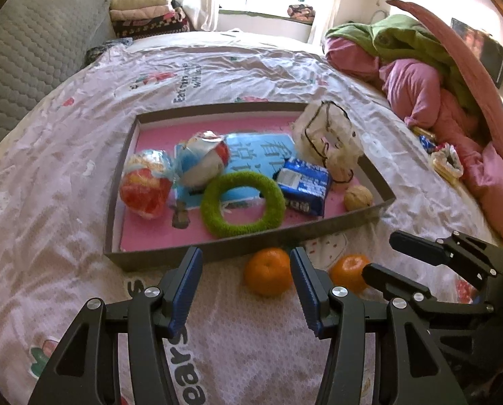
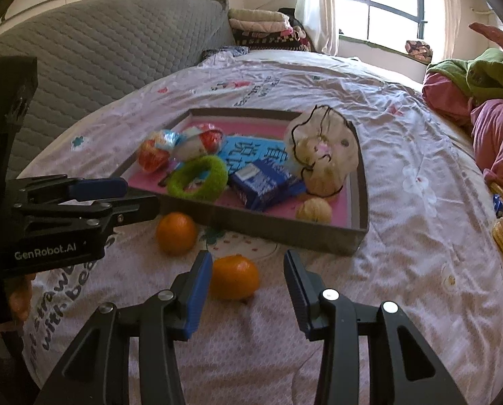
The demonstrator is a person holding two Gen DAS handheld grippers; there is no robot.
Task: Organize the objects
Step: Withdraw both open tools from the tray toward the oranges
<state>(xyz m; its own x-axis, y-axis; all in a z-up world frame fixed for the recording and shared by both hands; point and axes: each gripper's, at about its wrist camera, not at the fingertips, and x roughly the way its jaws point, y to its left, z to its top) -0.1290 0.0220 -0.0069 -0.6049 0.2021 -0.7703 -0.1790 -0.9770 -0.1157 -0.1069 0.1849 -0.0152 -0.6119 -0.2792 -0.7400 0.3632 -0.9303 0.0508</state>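
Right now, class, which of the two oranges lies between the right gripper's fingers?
The orange farther from the tray, framed by the right gripper; the other orange sits beside the tray wall.

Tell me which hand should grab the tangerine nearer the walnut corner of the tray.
Right. The right tool stands open with that tangerine between its fingers. The left tool is lined up on the other tangerine.
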